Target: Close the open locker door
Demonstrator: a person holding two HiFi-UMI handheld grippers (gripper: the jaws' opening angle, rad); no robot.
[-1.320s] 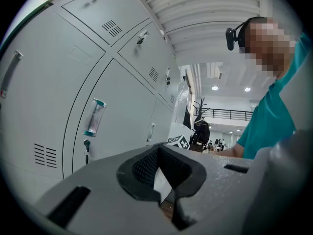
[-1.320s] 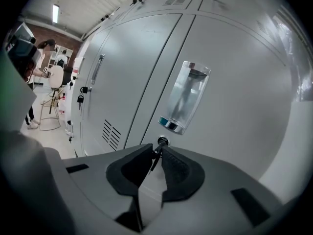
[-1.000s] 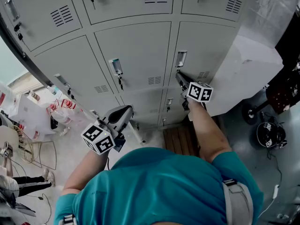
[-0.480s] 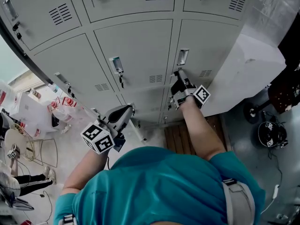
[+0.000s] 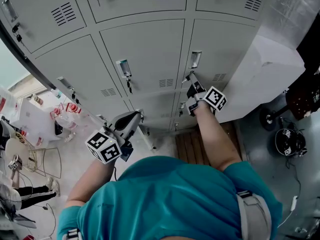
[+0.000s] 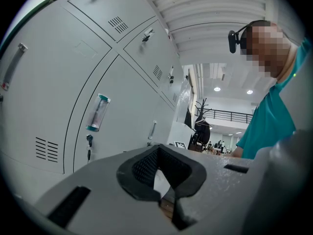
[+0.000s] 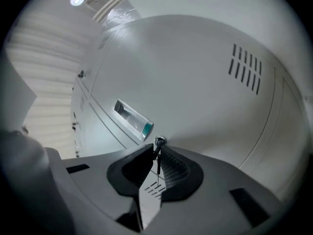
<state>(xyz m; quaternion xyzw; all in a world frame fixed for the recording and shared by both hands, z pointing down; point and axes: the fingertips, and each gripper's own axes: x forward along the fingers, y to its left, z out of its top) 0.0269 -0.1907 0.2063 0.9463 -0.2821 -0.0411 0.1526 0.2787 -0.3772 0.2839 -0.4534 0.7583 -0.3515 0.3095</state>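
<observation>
Since a second ago the right gripper [image 5: 191, 79] has rolled about its own axis at the same spot on the locker door [image 5: 225, 44], so its marker cube [image 5: 215, 98] now shows a different face. The left gripper [image 5: 138, 117] has kept its place, level and low before the lockers.

From the head view the door looks flush with its neighbours, and the right gripper covers the spot just under the handle recess [image 5: 195, 59] near the door's left edge. Only the right gripper view shows what is there. A thin black key [image 7: 157, 154] stands out of the round lock [image 7: 159, 141], and the right gripper [image 7: 157, 150] is clenched on it, one pad at each side of the key.

The left gripper view shows its own jaw tips together with nothing between them, well clear of any door. It also shows another locker's handle [image 6: 98, 112] with a key [image 6: 88, 141] hanging beneath, and the person's teal shirt [image 6: 271, 126].
</observation>
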